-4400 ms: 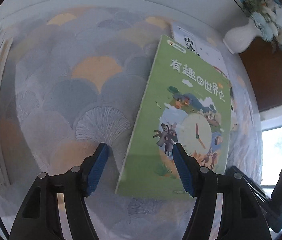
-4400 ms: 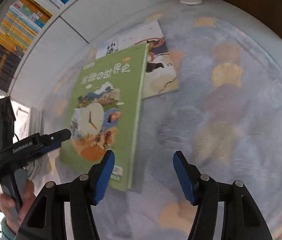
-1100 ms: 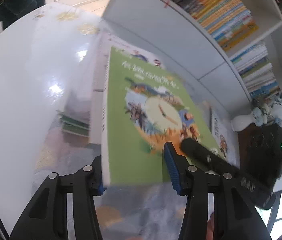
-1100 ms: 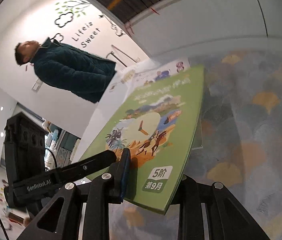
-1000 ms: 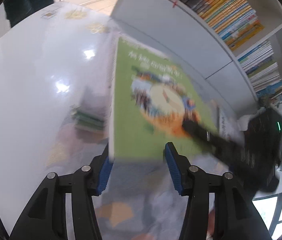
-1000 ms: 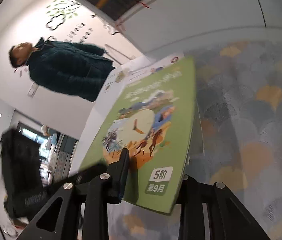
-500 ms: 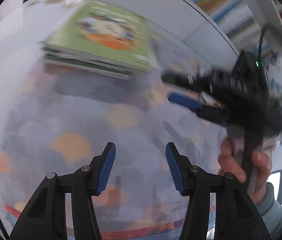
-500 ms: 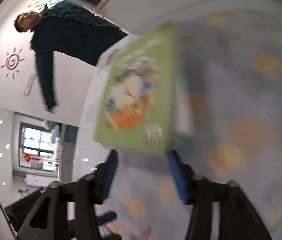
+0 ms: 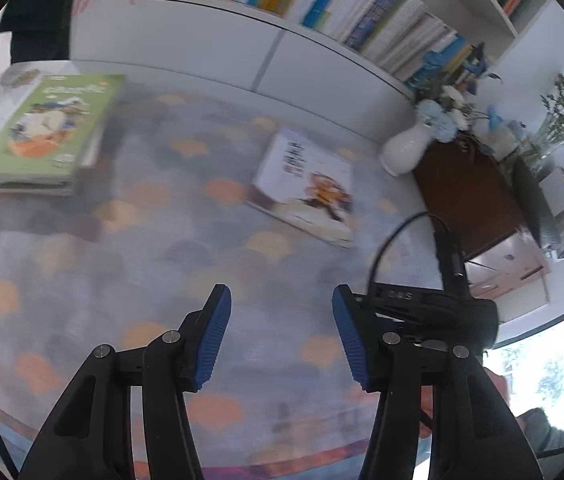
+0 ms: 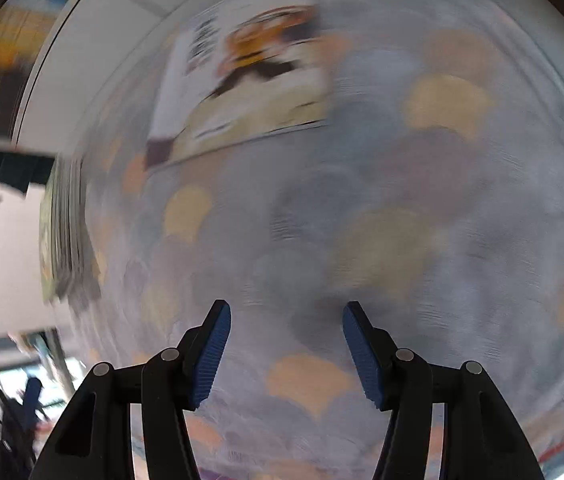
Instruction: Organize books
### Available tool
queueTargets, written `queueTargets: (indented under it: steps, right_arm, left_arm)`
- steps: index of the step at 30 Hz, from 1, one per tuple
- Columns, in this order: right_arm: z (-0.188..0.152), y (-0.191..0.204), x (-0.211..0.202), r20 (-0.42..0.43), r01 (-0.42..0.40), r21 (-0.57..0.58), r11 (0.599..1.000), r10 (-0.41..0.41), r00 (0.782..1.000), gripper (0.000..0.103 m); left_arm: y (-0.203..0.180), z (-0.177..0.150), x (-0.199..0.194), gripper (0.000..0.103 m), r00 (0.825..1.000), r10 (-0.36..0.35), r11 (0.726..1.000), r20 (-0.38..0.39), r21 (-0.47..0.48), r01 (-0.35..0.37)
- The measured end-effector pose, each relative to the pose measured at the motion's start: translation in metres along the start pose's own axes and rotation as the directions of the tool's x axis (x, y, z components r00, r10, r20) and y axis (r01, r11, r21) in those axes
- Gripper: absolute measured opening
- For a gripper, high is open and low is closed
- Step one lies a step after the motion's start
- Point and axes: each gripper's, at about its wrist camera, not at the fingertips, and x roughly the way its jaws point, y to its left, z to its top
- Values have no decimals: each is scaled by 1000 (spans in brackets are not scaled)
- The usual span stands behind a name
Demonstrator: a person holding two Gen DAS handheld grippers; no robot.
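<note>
Green book (image 9: 48, 128) lies on top of the stack (image 9: 30, 184) at the far left of the patterned tablecloth (image 9: 154, 248); clock picture on its cover, title text too blurred to read. White book (image 9: 306, 184) with an orange cartoon figure and dark printed characters lies flat alone near the table's middle-right, well apart from the stack; characters not legible. In the right wrist view the same white book (image 10: 242, 76) sits ahead and to the upper left, heavily smeared, with the stack's page edges (image 10: 64, 240) at the left margin.

Left gripper (image 9: 280, 334): blue pads apart, nothing between them, hovering over bare cloth. Right gripper (image 10: 284, 354): jaws apart, empty, also over bare cloth. Right gripper's black body with cable (image 9: 426, 304) shows just beside the left one's right finger; small white lettering on it unreadable.

Around: white vase (image 9: 406, 150) with pale flowers at the table's far right corner, dark wood cabinet (image 9: 466, 196) beside it, bookshelf (image 9: 322, 4) of packed spines behind. Nothing blocks the white book.
</note>
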Motion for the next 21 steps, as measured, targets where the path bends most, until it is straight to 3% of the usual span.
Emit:
queueTargets:
  steps: [6, 9, 13, 16, 21]
  right_arm:
    - [-4, -14, -33, 39, -52, -31, 998, 53, 998, 56]
    - [-15, -39, -54, 86, -85, -36, 996, 87, 992, 56]
    - [-31, -73, -76, 164, -52, -35, 998, 57, 985, 56]
    - [-45, -93, -100, 260, -3, -68, 998, 21, 965, 56]
    - [-68, -128, -134, 391, 83, -47, 995, -58, 918, 57]
  left_arm:
    - [-64, -16, 5, 51, 1000, 22, 995, 12, 93, -23]
    - [-87, -20, 11, 51, 1000, 9, 994, 2, 107, -9]
    - [-123, -19, 26, 51, 1000, 3, 987, -17, 158, 0]
    - [-154, -17, 36, 51, 997, -40, 973, -59, 224, 52]
    - [-192, -4, 55, 51, 998, -20, 944, -61, 328, 38]
